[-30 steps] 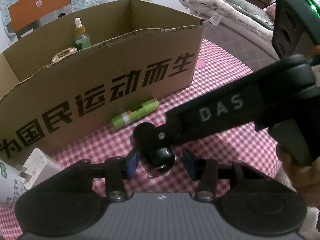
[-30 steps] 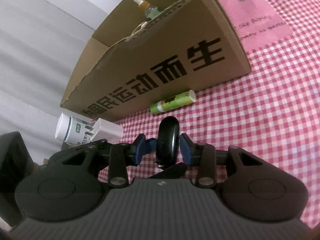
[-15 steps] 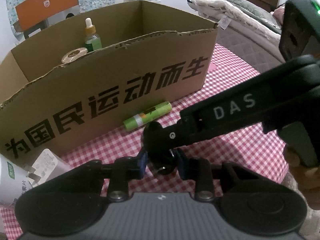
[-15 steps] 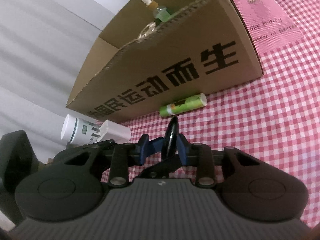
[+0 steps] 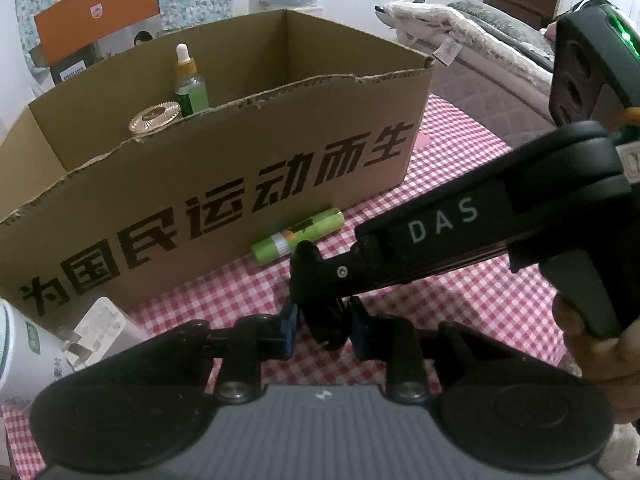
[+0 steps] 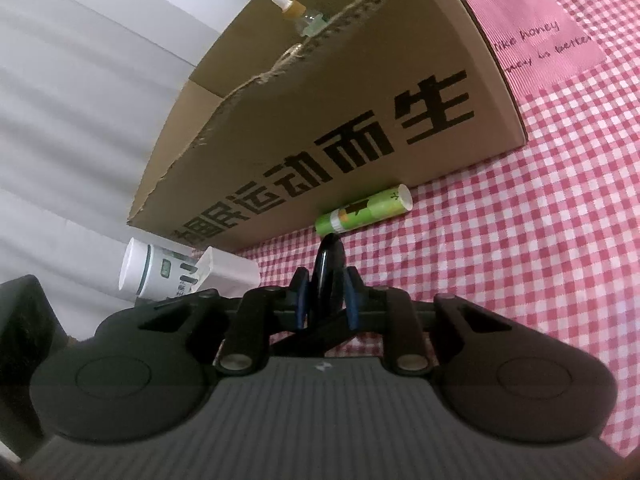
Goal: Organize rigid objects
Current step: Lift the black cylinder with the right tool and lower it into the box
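Observation:
A small black disc-shaped object (image 6: 329, 276) stands on edge between the blue pads of my right gripper (image 6: 326, 300), which is shut on it above the checked cloth. In the left wrist view the same object (image 5: 326, 322) sits between the pads of my left gripper (image 5: 322, 330), which is closed in against it from the other side, with the right gripper's black arm (image 5: 440, 236) reaching in from the right. A green tube (image 5: 298, 235) lies against the front of the cardboard box (image 5: 240, 184); it also shows in the right wrist view (image 6: 364, 210).
The box holds a dropper bottle (image 5: 188, 80) and a gold-lidded jar (image 5: 154, 118). A white charger plug (image 5: 100, 332) and a white cup (image 6: 148, 272) stand left of the box. A pink patch (image 6: 532, 40) lies on the red checked cloth (image 6: 520, 240). A bed (image 5: 480, 52) is behind.
My left gripper has closed from open onto the black object held by the right gripper. Both grippers have risen a little, and the object has turned edge-on in the right view.

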The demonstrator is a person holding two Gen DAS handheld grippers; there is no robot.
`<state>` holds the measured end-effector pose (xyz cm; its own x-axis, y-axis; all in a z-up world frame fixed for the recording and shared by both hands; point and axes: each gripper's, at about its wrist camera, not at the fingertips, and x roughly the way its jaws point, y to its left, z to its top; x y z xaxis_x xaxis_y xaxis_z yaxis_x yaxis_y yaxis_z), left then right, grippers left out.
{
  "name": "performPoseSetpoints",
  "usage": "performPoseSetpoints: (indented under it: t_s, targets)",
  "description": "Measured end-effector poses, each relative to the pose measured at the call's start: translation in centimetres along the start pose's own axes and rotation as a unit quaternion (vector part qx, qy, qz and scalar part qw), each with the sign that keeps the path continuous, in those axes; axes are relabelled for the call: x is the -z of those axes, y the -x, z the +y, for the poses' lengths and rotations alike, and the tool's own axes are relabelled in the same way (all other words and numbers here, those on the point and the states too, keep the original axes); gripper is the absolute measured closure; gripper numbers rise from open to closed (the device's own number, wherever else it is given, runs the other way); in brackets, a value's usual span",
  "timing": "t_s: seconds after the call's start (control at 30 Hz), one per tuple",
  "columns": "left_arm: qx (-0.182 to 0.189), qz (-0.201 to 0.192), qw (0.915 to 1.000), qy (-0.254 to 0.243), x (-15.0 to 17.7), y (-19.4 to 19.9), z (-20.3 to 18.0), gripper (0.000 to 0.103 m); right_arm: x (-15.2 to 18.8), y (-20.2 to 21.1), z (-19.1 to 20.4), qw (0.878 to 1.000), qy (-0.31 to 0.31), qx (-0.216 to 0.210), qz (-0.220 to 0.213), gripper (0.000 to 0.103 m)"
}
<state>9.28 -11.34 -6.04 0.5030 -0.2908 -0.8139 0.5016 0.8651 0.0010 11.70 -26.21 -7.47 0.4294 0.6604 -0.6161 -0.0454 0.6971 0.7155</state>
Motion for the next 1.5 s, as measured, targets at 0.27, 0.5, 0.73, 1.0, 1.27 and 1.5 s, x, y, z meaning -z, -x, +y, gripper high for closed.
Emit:
performPoseSetpoints:
  t_s: [0.27, 0.5, 0.73, 1.0, 1.27, 1.5]
  targets:
    - [-0.005, -0.029, 0.9995, -0.008, -0.3, 3.0, -0.7, 0.076, 0.6, 2.0, 1.9, 1.000, 0.022, -0.006, -0.016, 0.085]
    - [-0.014, -0.095, 0.9954, -0.004, -1.9, 8.6, -0.5, 0.076, 0.5, 6.1, 6.1, 0.995, 0.075, -0.022, -0.058, 0.085]
    - [-0.042, -0.154, 0.9871, -0.004, -5.6, 11.8, 1.0, 0.076, -2.7, 9.1, 11.2, 0.981, 0.155, -0.042, -0.106, 0.085]
    - [-0.020, -0.082, 0.9943, 0.065, -11.3, 6.6, 6.1, 0.076, -11.1, 4.9, 12.6, 0.983, 0.178, -0.015, -0.046, 0.085]
    - [0.007, 0.039, 0.9909, 0.129, -12.5, -1.6, 10.5, 0.076, -16.6, -3.3, 9.0, 0.988, 0.123, 0.031, 0.084, 0.085]
    - [0.008, 0.087, 0.9854, 0.146, -12.4, -4.4, 11.2, 0.076, -17.8, -6.9, 7.8, 0.981, 0.117, 0.058, 0.142, 0.085]
